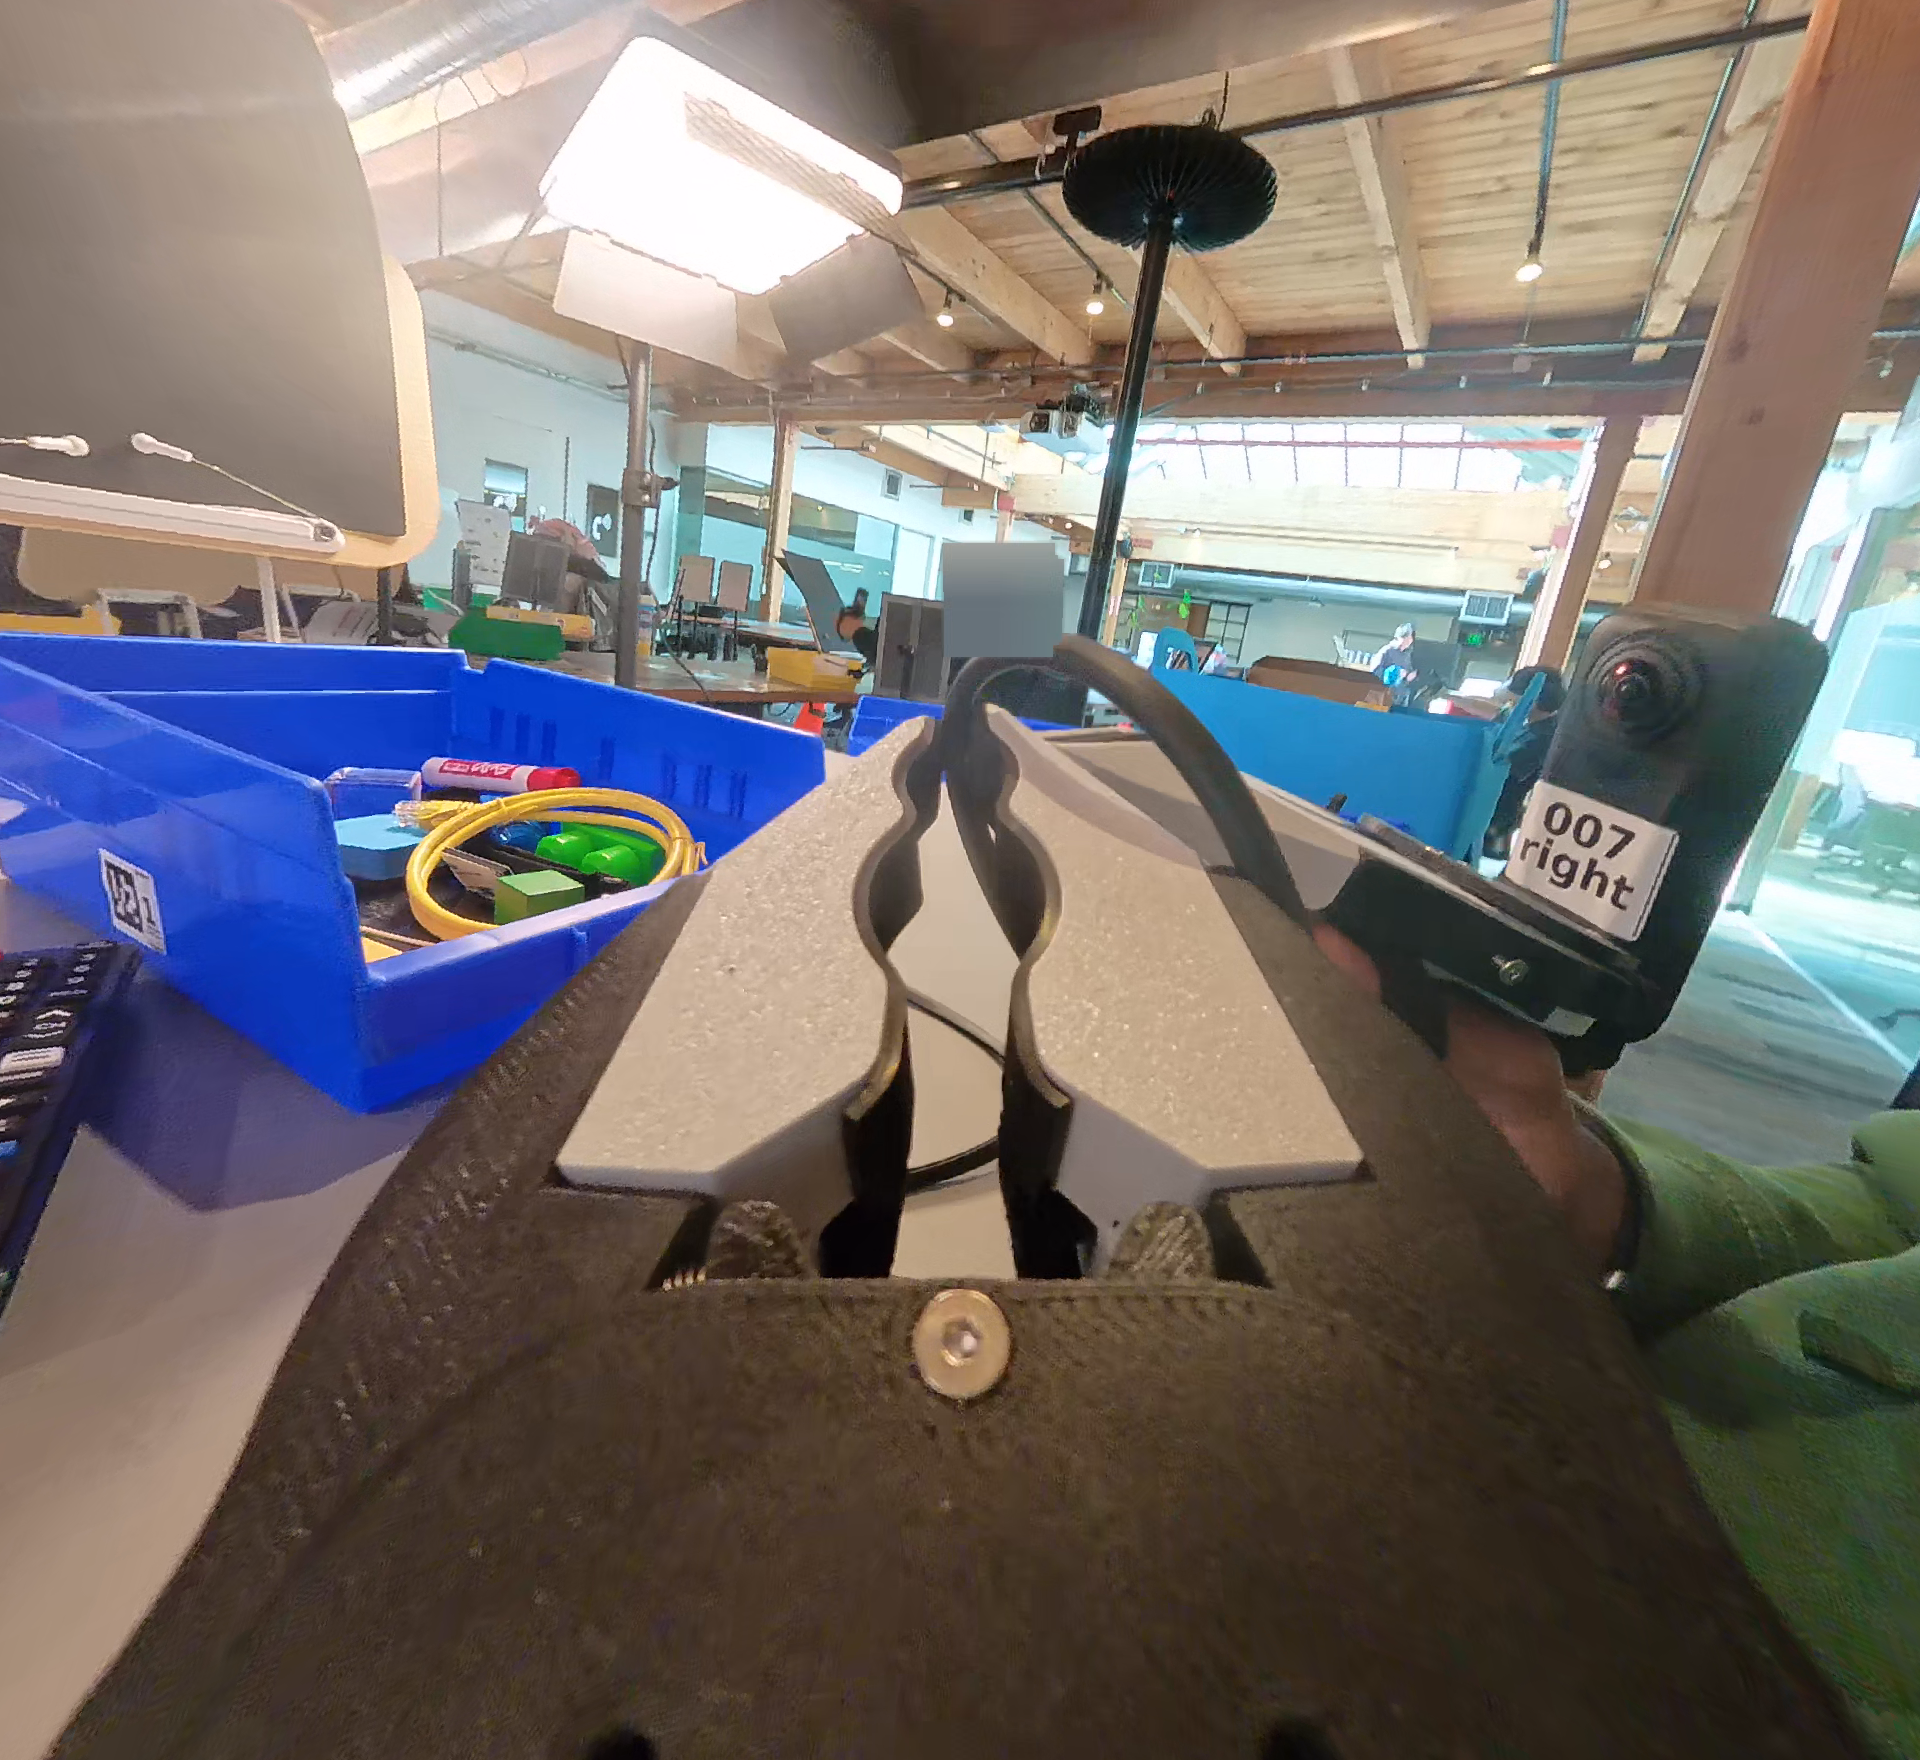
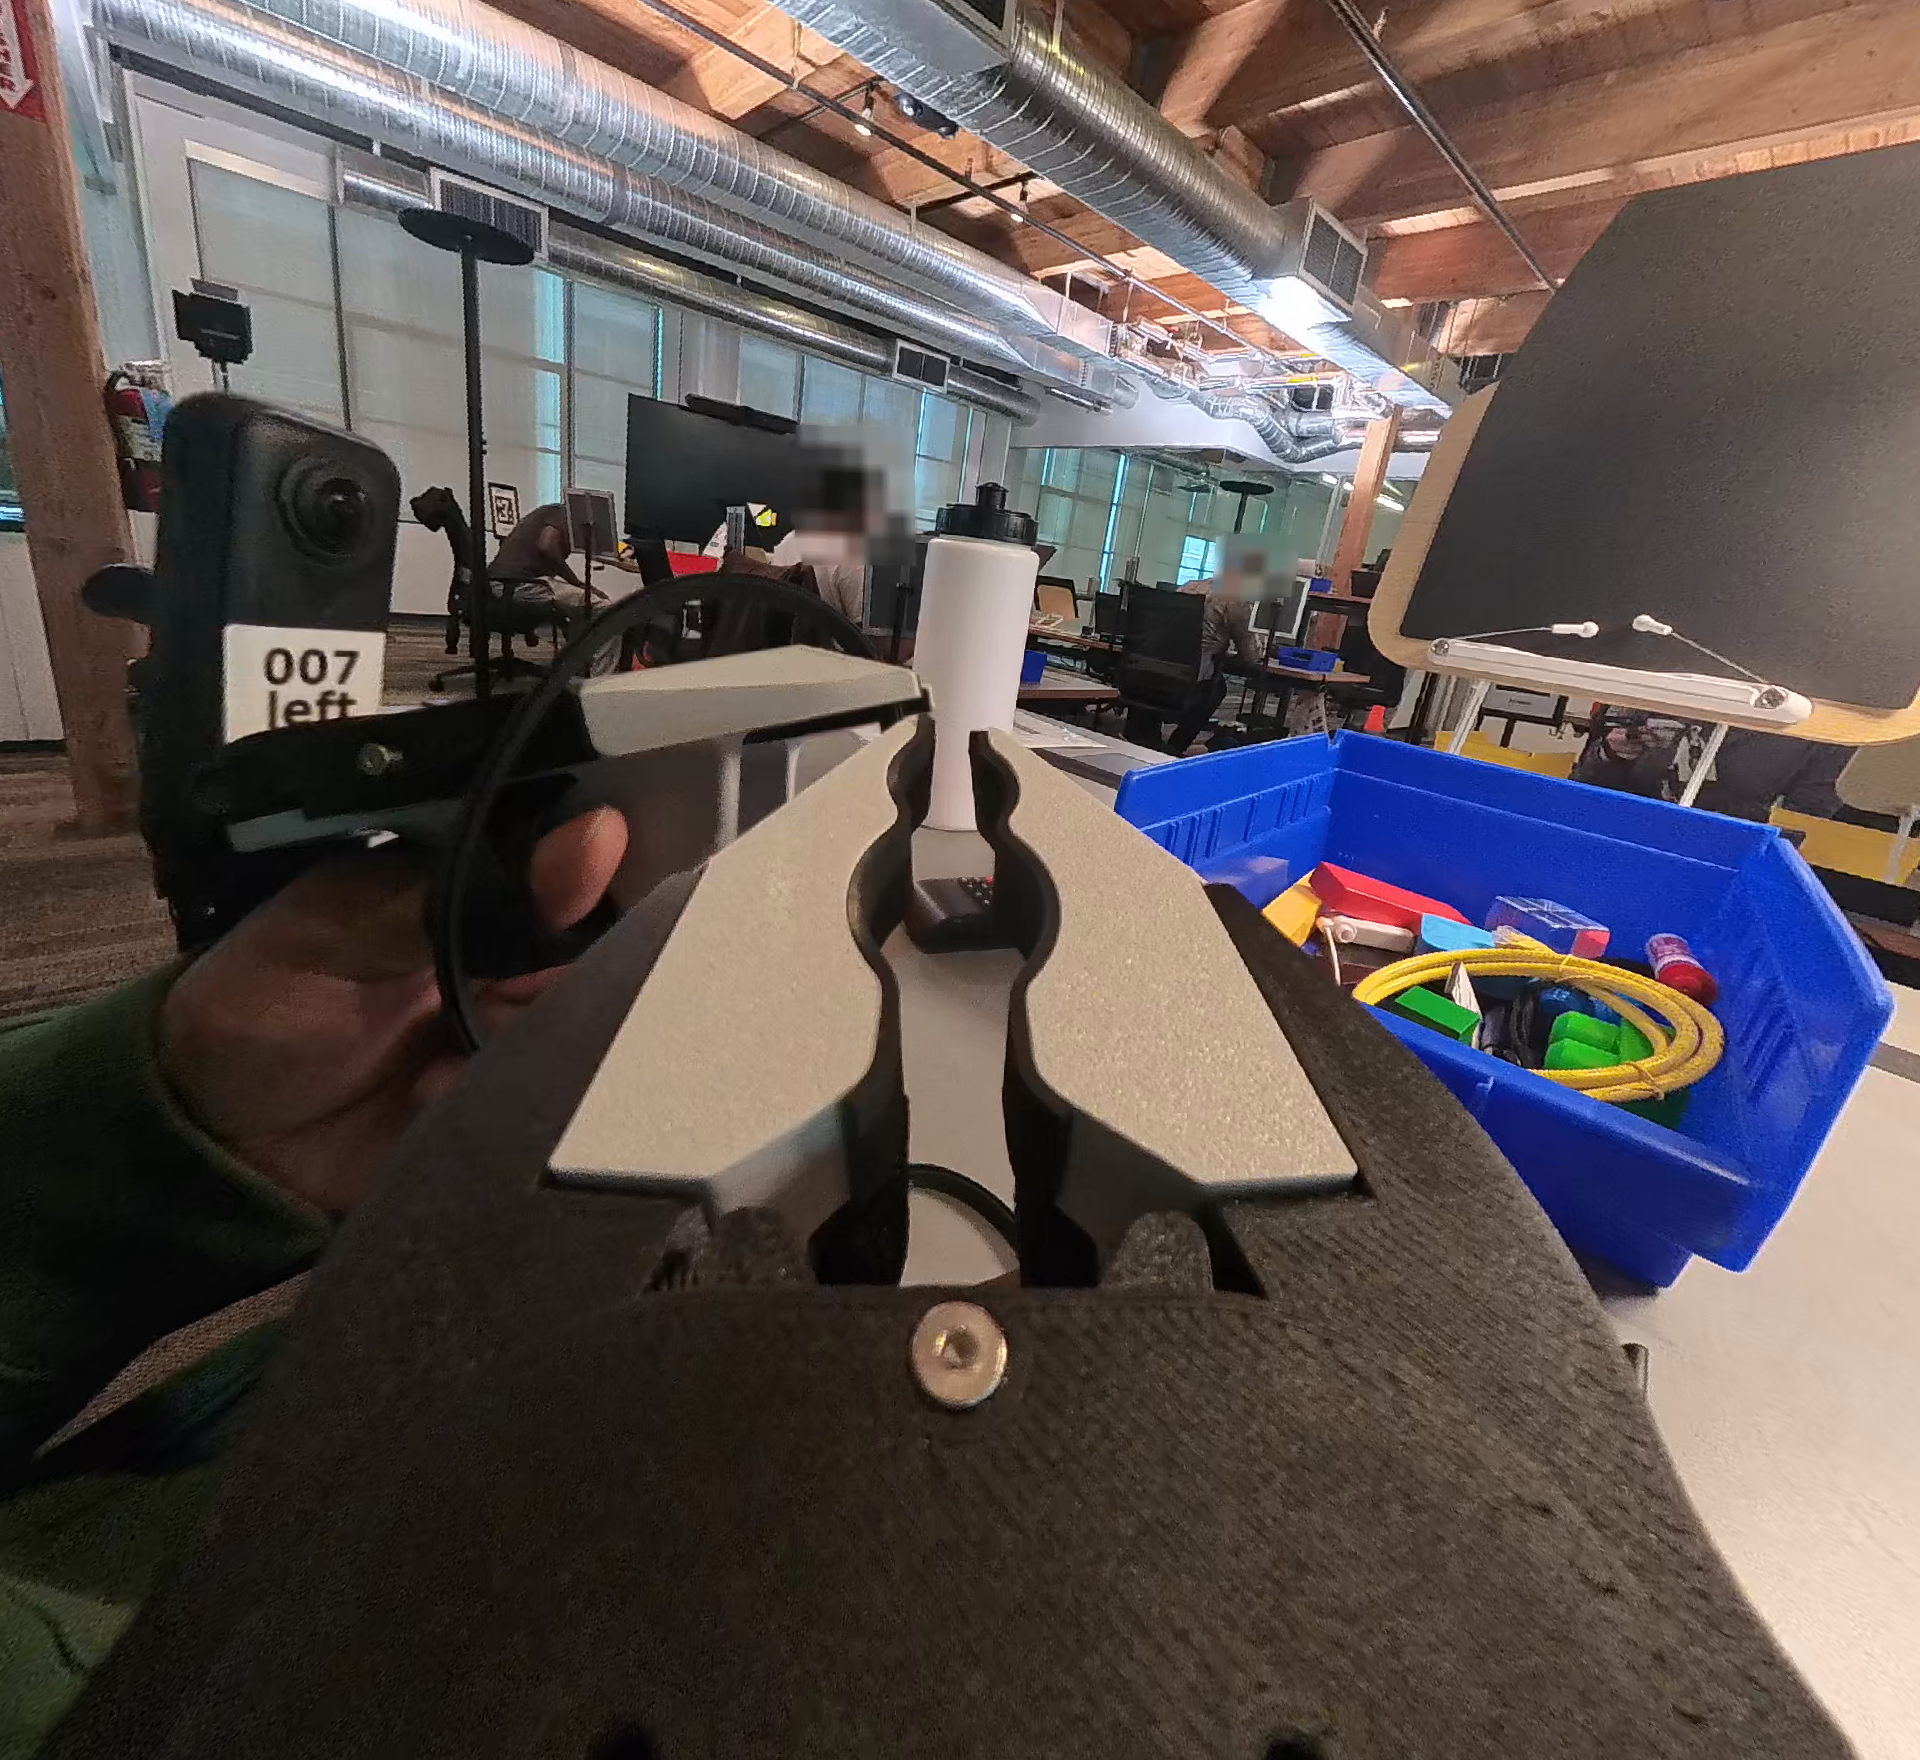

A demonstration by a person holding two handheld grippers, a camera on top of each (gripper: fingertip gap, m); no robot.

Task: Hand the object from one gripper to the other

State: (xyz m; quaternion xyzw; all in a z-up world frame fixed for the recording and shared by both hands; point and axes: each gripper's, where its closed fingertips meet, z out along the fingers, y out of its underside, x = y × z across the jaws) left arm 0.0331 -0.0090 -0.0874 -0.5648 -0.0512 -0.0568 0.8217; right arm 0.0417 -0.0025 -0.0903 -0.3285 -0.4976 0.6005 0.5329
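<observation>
Left wrist view: left gripper (image 1: 961, 765) pinches thin black looping cable (image 1: 1174, 734) at tips, right gripper (image 2: 940, 754) w/ tips apart, blue plastic bin (image 2: 1558, 806) beside.

We look forward along each gripper's grey fingers, low over the pale grey tabletop (image 1: 156, 1398) and tilted up toward the wooden ceiling. The left view faces right of the blue plastic bin (image 1: 416, 1004); the right view faces left of it (image 2: 1558, 1191). Both share the bin, close by, and each shows the other camera.
</observation>
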